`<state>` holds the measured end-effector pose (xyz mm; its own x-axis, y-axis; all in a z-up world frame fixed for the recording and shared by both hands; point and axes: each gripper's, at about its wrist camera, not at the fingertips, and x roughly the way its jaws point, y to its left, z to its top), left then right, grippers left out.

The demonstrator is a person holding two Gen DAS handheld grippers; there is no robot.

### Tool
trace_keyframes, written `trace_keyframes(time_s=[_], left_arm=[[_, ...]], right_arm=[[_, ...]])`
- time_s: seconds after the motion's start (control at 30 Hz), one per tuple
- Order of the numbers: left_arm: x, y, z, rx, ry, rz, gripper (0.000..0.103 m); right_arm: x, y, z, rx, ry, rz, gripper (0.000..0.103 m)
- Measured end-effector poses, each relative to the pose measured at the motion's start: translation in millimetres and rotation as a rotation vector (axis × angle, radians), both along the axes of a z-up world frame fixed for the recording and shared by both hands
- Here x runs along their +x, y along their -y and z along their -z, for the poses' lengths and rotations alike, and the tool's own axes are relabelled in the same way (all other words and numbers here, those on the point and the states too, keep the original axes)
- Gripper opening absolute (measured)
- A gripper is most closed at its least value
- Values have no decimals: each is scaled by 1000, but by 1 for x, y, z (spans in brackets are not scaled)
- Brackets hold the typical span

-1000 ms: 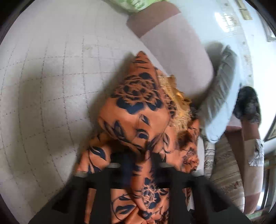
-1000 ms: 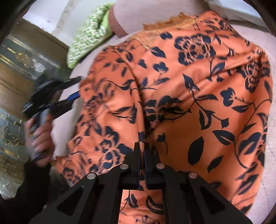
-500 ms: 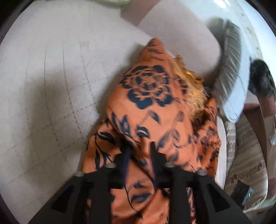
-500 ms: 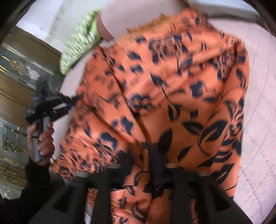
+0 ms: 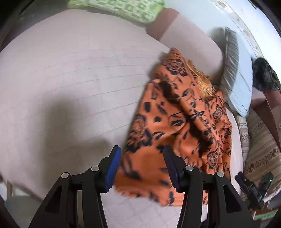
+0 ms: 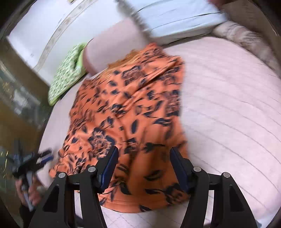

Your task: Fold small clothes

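Orange cloth (image 5: 175, 126) with a dark floral print was found lying bunched on the pale quilted cushion (image 5: 70, 87), against the backrest (image 6: 112, 52). The left gripper (image 5: 142, 164) was seen with jaws spread, holding nothing. The right gripper (image 6: 144, 166) was likewise parted above the cloth's near edge, nothing clamped.

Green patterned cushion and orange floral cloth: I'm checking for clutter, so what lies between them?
In the left wrist view, only bare quilted bedspread separates the green cushion from the orange cloth.
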<state>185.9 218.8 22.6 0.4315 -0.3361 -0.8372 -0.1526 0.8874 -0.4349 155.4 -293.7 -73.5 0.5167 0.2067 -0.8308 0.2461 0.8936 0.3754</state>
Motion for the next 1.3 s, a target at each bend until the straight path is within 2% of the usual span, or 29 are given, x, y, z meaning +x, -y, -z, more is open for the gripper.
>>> trace_keyframes(time_s=[0.07,0.2,0.23,0.3,0.37,0.47,0.5,0.53,0.57,0.63,0.67,0.7,0.73,0.87,0.93,1.0,1.07,1.17,1.23,1.3], left_arm=[[-9,-5,4,13,-16,-8,51],[-13,-5,23,-73,-97,30,51],[-13,-2,23,-54,-104,41,51],[-16,6,18,-12,-99,70,49],[-18,13,18,-3,-103,96,49],[-22,23,17,4,-94,139,40],[-21,25,20,1,-95,143,40],[-21,25,22,5,-94,136,40],[-20,26,25,6,-96,131,40],[-15,28,30,30,-86,119,29],[-14,28,30,43,-84,110,15],[-13,27,32,23,-89,110,7],[-12,24,31,4,-95,103,6],[-23,3,6,0,-68,61,5],[-34,-4,-19,43,-15,87,5],[-38,-8,-29,51,-19,111,5],[-42,-9,-35,92,-26,117,5],[-39,-9,-23,160,-65,111,5],[-32,-5,0,174,-143,104,7],[-28,4,12,194,-199,133,9]], right_arm=[[-8,13,-2,-1,-8,62,64],[-19,37,7,52,-93,174,63],[-20,39,9,64,-112,174,63],[-16,34,14,15,-163,166,63],[-16,31,20,6,-198,151,60],[-9,28,36,8,-264,139,57],[-9,25,35,5,-258,129,49],[-8,21,35,15,-249,100,27],[-9,18,36,32,-254,80,20],[-11,16,41,27,-274,79,15],[-11,15,41,17,-274,77,14],[-11,14,40,7,-272,77,9],[-11,14,38,2,-265,79,6],[-22,23,11,2,-198,95,5],[-31,33,-6,-3,-166,108,5],[-41,42,-26,-13,-138,106,5],[-51,48,-39,-40,-133,101,4],[-60,49,-40,-71,-157,96,4],[-54,47,-27,-102,-209,92,5],[-41,45,-2,-116,-305,83,6]])
